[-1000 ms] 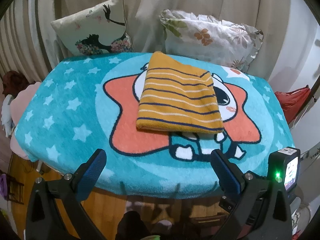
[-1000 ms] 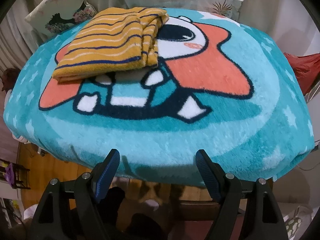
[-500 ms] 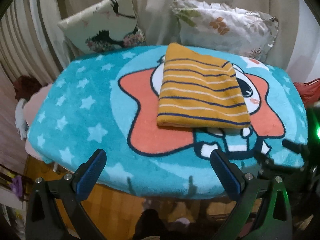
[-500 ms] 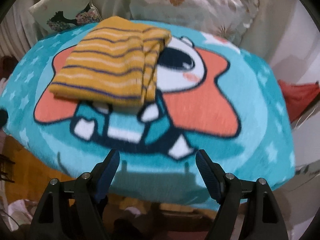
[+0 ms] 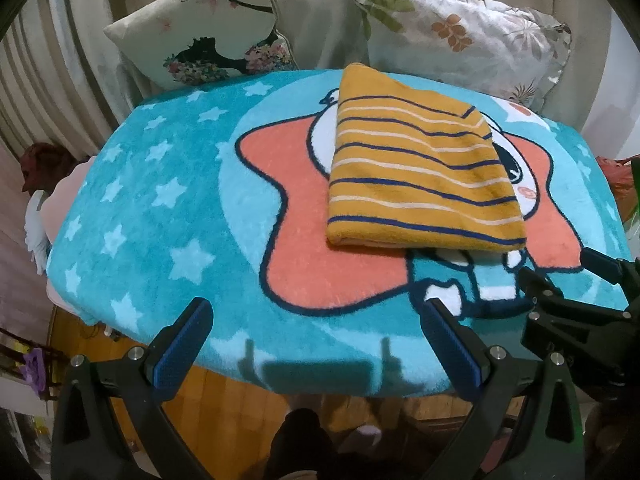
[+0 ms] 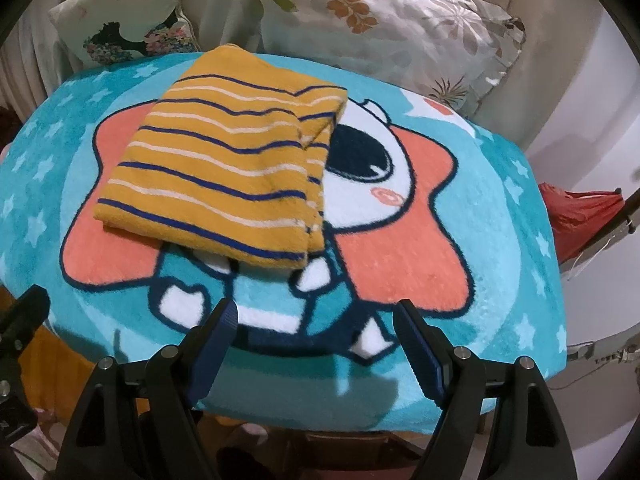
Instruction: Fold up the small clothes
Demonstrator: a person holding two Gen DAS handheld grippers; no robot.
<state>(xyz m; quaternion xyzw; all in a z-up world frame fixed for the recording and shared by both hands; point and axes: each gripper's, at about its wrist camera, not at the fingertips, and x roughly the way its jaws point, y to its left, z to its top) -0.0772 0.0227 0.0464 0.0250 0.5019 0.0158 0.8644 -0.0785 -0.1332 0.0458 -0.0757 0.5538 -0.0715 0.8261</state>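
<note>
A mustard-yellow garment with navy and white stripes (image 5: 420, 168) lies folded into a rectangle on the turquoise cartoon blanket (image 5: 168, 200); it also shows in the right wrist view (image 6: 228, 168). My left gripper (image 5: 316, 344) is open and empty over the blanket's near edge, well short of the garment. My right gripper (image 6: 316, 344) is open and empty over the near edge, just in front of the garment's near corner. The right gripper also shows at the right of the left wrist view (image 5: 580, 312).
Two pillows lean at the back: one with a dancer print (image 5: 208, 28), one floral (image 5: 460, 36). Curtains hang behind. A red bag (image 6: 580, 216) lies off the right side. Wooden floor (image 5: 224, 400) shows below the near edge.
Both grippers have moved forward over the blanket's near edge, nearer the garment. The right gripper has come into the left wrist view. The garment has not moved.
</note>
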